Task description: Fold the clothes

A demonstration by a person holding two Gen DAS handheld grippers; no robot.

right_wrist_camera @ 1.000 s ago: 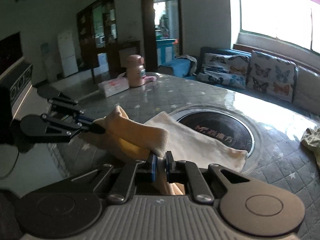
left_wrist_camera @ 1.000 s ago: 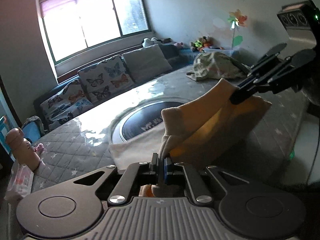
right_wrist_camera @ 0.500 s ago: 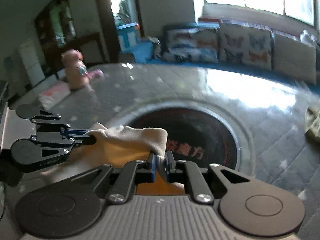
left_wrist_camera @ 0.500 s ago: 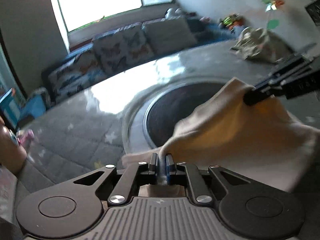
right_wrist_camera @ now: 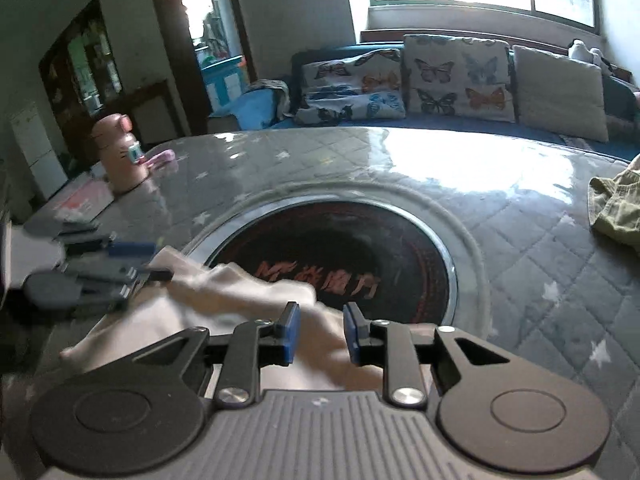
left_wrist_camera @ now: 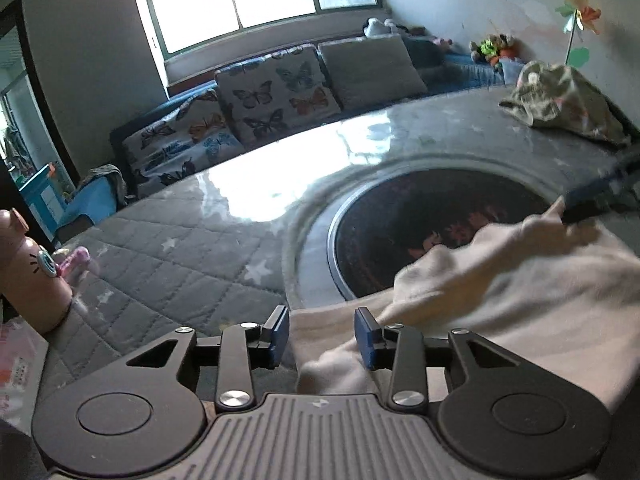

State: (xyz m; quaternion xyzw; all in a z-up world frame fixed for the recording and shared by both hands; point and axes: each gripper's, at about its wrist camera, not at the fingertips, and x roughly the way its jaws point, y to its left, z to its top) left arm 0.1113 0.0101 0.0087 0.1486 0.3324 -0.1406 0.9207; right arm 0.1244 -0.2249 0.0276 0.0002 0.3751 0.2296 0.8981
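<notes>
A cream garment (left_wrist_camera: 520, 292) lies folded on the grey quilted table (left_wrist_camera: 168, 264), its far edge over the rim of a dark round hob (left_wrist_camera: 440, 216). My left gripper (left_wrist_camera: 322, 336) is open, its blue pads apart over the garment's near left corner. In the right wrist view the garment (right_wrist_camera: 224, 300) spreads below my right gripper (right_wrist_camera: 320, 332), which is also open with the cloth loose between its pads. Each gripper shows blurred in the other's view: the right gripper (left_wrist_camera: 588, 204) at the cloth's far corner, the left gripper (right_wrist_camera: 148, 264) at its left edge.
A patterned garment (left_wrist_camera: 560, 100) is heaped at the table's far right, also seen as the olive heap (right_wrist_camera: 616, 208). A pink bottle (right_wrist_camera: 118, 152) and a flat packet (right_wrist_camera: 84, 200) stand at the left end. A sofa with butterfly cushions (left_wrist_camera: 276, 92) runs behind the table.
Both grippers carried the held cloth edge forward and down onto the table, then opened. The lifted fold now lies flat and loose.
</notes>
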